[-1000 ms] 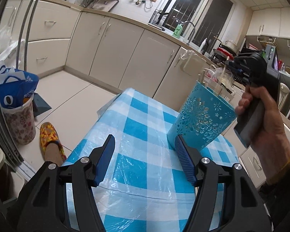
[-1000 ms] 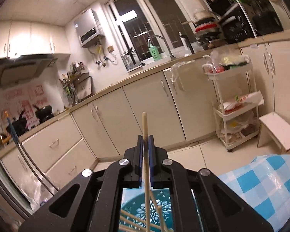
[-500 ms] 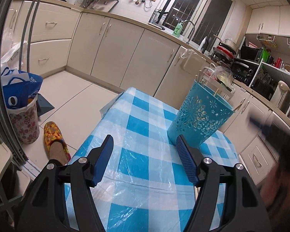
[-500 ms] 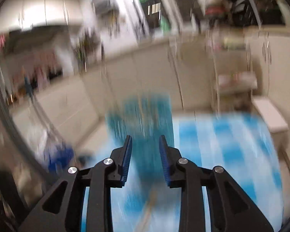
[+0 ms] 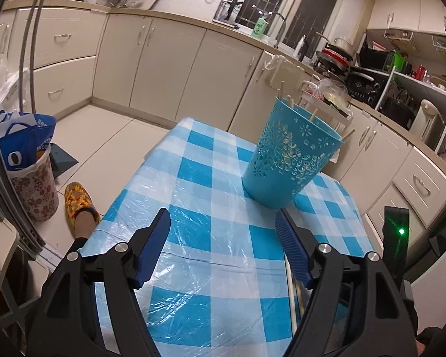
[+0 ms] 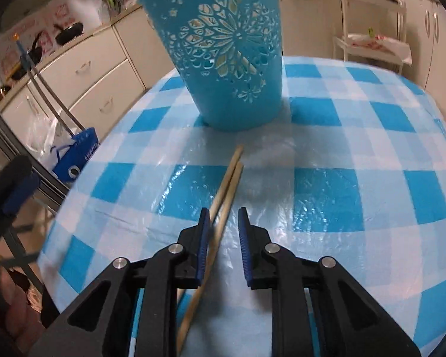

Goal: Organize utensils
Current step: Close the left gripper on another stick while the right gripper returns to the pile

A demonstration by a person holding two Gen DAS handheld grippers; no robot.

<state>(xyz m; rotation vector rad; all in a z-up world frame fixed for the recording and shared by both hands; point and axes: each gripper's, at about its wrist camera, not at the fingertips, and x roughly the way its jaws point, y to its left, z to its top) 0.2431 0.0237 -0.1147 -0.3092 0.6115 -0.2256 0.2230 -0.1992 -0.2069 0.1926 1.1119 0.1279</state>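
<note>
Since 1 second earlier your right gripper (image 6: 222, 232) had dropped from the blue holder (image 6: 223, 50) to the table, jaws open around 2 chopsticks (image 6: 223, 190) whose long axis ran forward toward the holder; your left gripper (image 5: 221, 247) hung open, farther off

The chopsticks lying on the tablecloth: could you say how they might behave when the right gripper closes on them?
The chopsticks look thin, stiff and light. Being slender on glossy plastic sheeting, they may roll or slide. The right gripper is open around both, so they might cross or pinch unevenly.
</note>
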